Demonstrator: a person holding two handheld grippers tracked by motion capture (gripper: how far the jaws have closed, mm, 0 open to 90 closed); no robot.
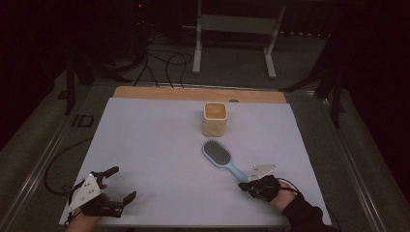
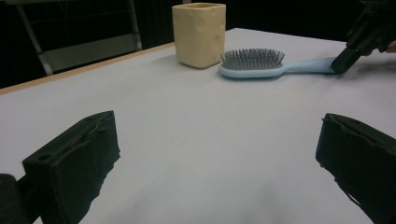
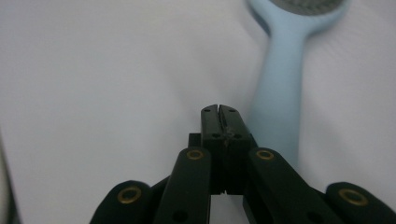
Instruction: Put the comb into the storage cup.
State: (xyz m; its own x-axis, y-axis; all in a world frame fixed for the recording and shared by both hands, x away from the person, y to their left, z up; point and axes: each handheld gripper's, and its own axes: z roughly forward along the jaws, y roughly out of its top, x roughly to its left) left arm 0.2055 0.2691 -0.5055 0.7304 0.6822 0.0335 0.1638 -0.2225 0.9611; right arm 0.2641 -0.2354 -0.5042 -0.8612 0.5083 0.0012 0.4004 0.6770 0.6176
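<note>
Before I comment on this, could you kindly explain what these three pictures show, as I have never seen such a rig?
No robot here: a person holds a two-jaw hand tool in each hand. The high view looks down on a table under a pale sheet. The other two pictures come from cameras riding on the tools. The left gripper rests near the front edge, jaws wide apart, holding nothing. The right gripper has its jaws pressed together, empty, beside the handle of a light blue plastic hairbrush lying bristles up. Behind the brush stands a cream, square, open-topped cup with cheese-like dimples. Nothing is held yet.
</note>
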